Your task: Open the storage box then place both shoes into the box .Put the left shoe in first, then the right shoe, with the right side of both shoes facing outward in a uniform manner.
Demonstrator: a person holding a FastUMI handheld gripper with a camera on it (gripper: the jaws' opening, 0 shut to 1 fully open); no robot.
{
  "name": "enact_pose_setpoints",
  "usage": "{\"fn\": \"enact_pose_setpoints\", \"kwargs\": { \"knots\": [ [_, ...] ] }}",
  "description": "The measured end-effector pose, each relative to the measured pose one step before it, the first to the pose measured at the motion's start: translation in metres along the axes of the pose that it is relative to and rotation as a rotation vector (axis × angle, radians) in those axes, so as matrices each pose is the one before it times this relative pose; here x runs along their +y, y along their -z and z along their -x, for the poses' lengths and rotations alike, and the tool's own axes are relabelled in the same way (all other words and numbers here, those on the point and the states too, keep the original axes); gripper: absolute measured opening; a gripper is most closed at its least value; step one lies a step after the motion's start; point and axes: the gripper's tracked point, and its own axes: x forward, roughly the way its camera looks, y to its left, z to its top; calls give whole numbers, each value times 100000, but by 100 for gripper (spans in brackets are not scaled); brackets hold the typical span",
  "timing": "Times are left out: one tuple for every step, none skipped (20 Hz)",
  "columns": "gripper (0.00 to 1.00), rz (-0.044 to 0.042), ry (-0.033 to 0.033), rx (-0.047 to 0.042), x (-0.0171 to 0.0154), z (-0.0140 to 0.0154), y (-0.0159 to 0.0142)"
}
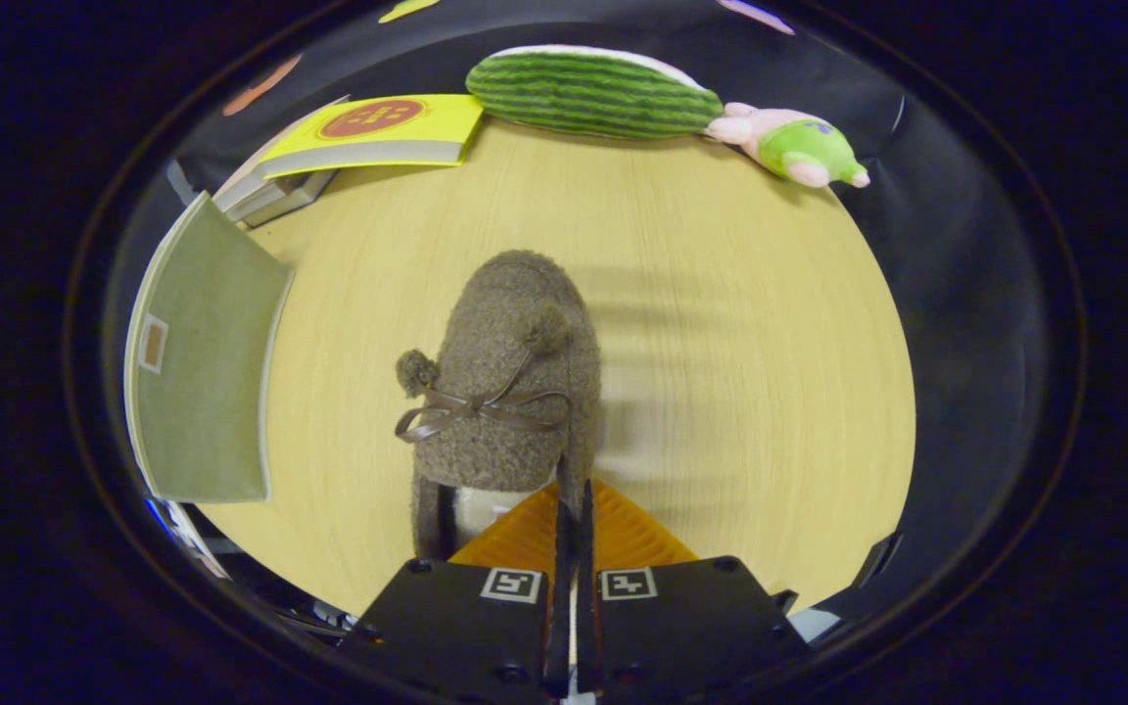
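Fingers (574, 509) nearly closed, pinching rear rim of fuzzy brown shoe (505, 382) mid-table (721, 313), toe pointing away w/ bow on top. Green box (202, 362) at left edge; books (368, 132), watermelon plush (593, 93) at far edge.

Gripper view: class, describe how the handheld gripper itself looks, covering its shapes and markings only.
The gripper has two ribbed, wedge-shaped fingers tapering forward. Each sits on a black block bearing a square black-and-white marker tag, with dark screws at the blocks' corners.
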Motion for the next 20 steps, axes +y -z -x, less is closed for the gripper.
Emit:
{"fn": "enact_pose_setpoints", "kwargs": {
  "knots": [
    [6, 184, -975, -947, 115, 32, -37],
    [6, 570, -865, -587, 112, 258, -15],
    [6, -375, -346, -733, -38, 389, -4],
    [6, -1301, -1040, 1106, 67, 323, 289],
    [6, -1682, -1856, 1403, 298, 493, 361],
    [6, -1646, -2621, 333, 468, 686, 120],
    [6, -1234, -2165, 136, 368, 736, -45],
    [6, -1198, -603, -590, 72, 801, -103],
    [6, -448, 172, -1066, 77, 893, -239],
    [6, 172, -9, -1197, 269, 867, -219],
    [6, 156, -309, -914, 338, 878, -156],
    [6, -77, -470, -694, 302, 828, -89],
    [6, -565, -634, -891, 435, 888, -187],
    [6, -493, -997, -986, 509, 836, -150],
    [6, -312, -928, -939, 553, 878, -224],
    [6, -322, -442, -1001, 470, 858, -192],
    [6, 202, -237, -1098, 563, 840, -213],
    [6, 550, -139, -900, 663, 815, -272],
    [6, 1064, -213, -881, 802, 791, -351],
    [6, 996, -637, -1236, 935, 727, -412]
  ]
}}
